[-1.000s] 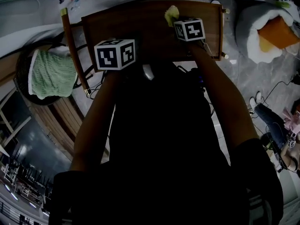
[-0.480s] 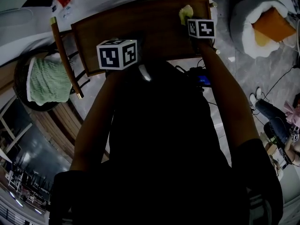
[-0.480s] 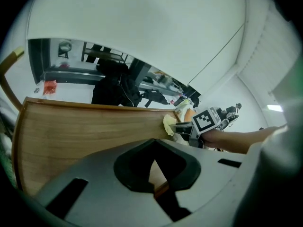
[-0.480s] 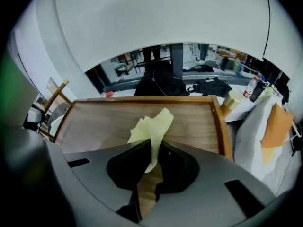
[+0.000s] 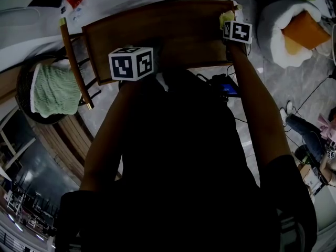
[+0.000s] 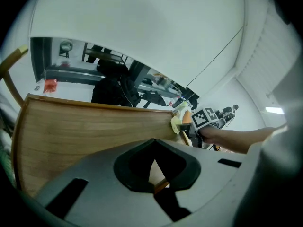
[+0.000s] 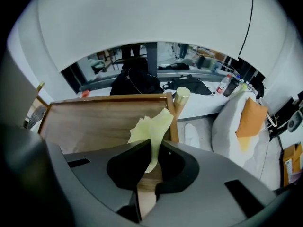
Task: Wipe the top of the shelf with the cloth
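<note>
Broadly, the person's dark torso (image 5: 178,167) fills the middle of the head view, both arms reaching forward to the brown wooden shelf (image 5: 173,30), whose flat top lies just beyond the body. Right of the shelf, on the floor, sits a white beanbag (image 5: 273,35) with an orange cushion (image 5: 304,30) in it. Left of the shelf, a green knitted cushion (image 5: 50,85) rests in a round dark chair, and a slim wooden rail (image 5: 73,62) stands between that chair and the shelf's left end.

The left gripper (image 6: 152,145) hovers over the near edge of the shelf, toward its left half; its jaws meet at the tips and nothing is held between them, with only the wood showing through the slit behind them. The right gripper (image 7: 150,148) is at the shelf's far right corner, beside a corner post with a brass-coloured cap (image 7: 182,94). Its jaws are closed tight on the pale yellow cloth (image 7: 154,124), which sticks out in a crumpled peak ahead of the tips, over the shelf's right end. Whether the cloth presses on the wood cannot be told.
</note>
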`<state>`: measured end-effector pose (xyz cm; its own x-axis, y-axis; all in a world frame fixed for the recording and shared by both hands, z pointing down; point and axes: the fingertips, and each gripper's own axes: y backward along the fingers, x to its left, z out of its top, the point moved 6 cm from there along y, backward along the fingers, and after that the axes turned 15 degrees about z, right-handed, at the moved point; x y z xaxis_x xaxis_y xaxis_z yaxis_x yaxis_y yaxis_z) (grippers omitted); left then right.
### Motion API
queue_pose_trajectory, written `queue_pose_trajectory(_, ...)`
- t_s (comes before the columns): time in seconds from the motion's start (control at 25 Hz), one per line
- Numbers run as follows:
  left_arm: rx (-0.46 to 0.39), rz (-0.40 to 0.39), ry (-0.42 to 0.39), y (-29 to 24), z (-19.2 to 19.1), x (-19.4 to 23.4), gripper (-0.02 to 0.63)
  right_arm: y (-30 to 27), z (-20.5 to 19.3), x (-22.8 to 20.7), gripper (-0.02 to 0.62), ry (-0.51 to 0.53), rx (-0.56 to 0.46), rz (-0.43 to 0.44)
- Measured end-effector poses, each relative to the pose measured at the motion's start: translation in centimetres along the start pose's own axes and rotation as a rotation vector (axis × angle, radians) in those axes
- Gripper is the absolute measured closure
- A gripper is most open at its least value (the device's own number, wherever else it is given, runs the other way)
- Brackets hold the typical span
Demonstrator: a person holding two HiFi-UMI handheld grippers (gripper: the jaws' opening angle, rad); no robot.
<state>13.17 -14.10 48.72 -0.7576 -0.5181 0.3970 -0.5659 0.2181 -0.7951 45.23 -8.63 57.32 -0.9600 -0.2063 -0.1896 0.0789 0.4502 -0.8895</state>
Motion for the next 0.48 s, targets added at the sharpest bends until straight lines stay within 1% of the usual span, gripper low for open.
queue_pose_trajectory(0.12, 0.0, 0.006, -0.001, 0.7, -0.1, 0.4, 0.595, 0.4, -0.1, -0.3, 0.549, -0.031, 0.009, -0.038)
queue_pose_trajectory(0.2, -0.001, 0.018, 0.008, 1.3, -0.1, 1.3, 0.595, 0.7, 0.2, 0.6, 0.551, -0.018, 0.001, -0.021)
queue_pose_trajectory(0.32, -0.016, 0.03, 0.046, 2.6, 0.2, 3.5, 0.595, 1.2, 1.4, 5.0, 0.551, 0.062, -0.067, 0.077)
queue_pose_trajectory(0.4, -0.031, 0.048, 0.052, 4.0, 0.7, 5.3, 0.595, 1.3, 2.3, 9.5, 0.551, 0.102, -0.117, 0.169)
queue_pose_trajectory(0.48, -0.048, 0.056, 0.059, 5.9, 1.1, 6.8, 0.595, 1.2, 2.7, 14.6, 0.551, 0.136, -0.14, 0.269)
